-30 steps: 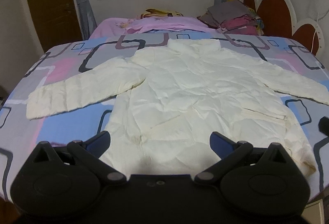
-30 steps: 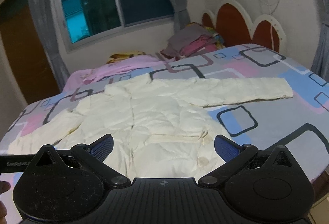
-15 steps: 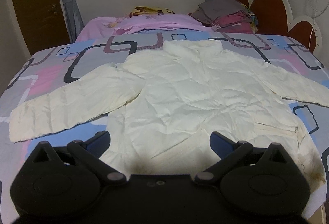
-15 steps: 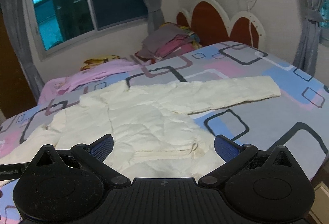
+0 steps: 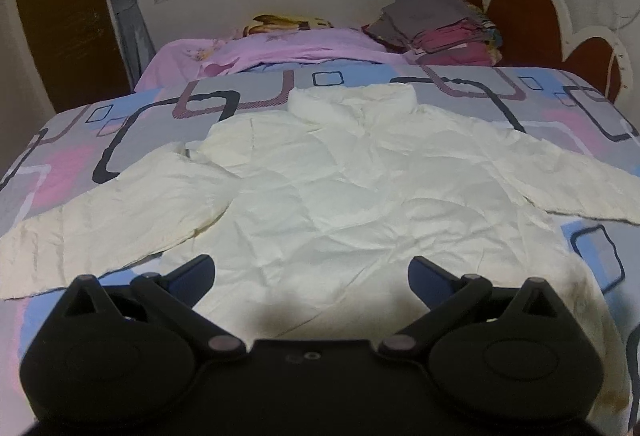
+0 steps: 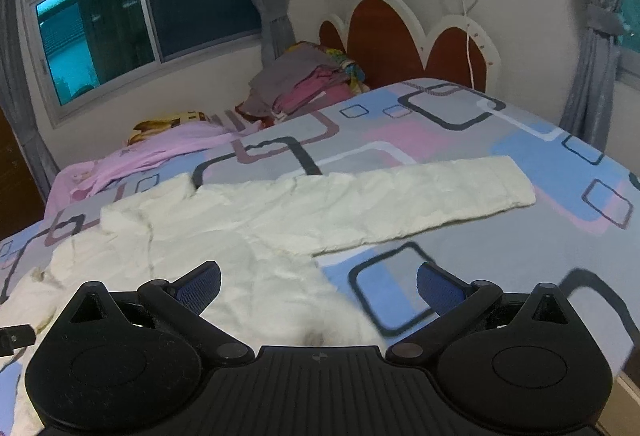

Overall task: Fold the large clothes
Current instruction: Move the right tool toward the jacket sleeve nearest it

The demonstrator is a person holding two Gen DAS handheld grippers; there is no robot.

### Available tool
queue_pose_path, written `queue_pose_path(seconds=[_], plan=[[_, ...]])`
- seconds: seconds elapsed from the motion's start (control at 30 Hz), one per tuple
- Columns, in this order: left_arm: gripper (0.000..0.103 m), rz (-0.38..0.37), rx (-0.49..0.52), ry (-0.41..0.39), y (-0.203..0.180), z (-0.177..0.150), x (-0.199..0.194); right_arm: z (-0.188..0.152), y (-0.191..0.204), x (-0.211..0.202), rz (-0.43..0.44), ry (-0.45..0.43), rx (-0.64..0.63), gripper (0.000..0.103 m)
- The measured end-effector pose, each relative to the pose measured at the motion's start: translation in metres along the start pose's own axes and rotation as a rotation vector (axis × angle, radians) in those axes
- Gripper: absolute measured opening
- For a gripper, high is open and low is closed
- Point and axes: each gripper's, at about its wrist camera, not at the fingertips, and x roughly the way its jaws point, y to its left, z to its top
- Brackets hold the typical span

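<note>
I am holding my left gripper (image 5: 311, 270) wide open over the lower hem of the cream jacket (image 5: 352, 187), and its fingers are gripping nothing. The jacket is lying flat and face up across the middle of the patterned bedspread (image 5: 72, 159), crinkled all over, collar pointing to the top of the frame. One sleeve is reaching down to the left edge of the left wrist view, the other is running off at the right edge. In the right wrist view the jacket (image 6: 240, 236) is filling the left and centre, one sleeve stretching straight toward the right. My right gripper (image 6: 319, 282) is also spread wide and empty, hovering above the jacket's lower corner at bottom centre.
</note>
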Motion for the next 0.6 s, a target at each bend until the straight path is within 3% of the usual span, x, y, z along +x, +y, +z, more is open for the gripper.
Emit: queue_pose_path(seconds=[0.37,0.6], plan=[[0.103,0.042,0.026,0.005,-0.070,0.025,0.042,0.033,-0.088,0.080,-0.057,0.056,0.050,0.103],[0.103,0.023,0.055,0.018,-0.106,0.033,0.065,0.037,-0.145,0.127,-0.126,0.106,0.110,0.103]])
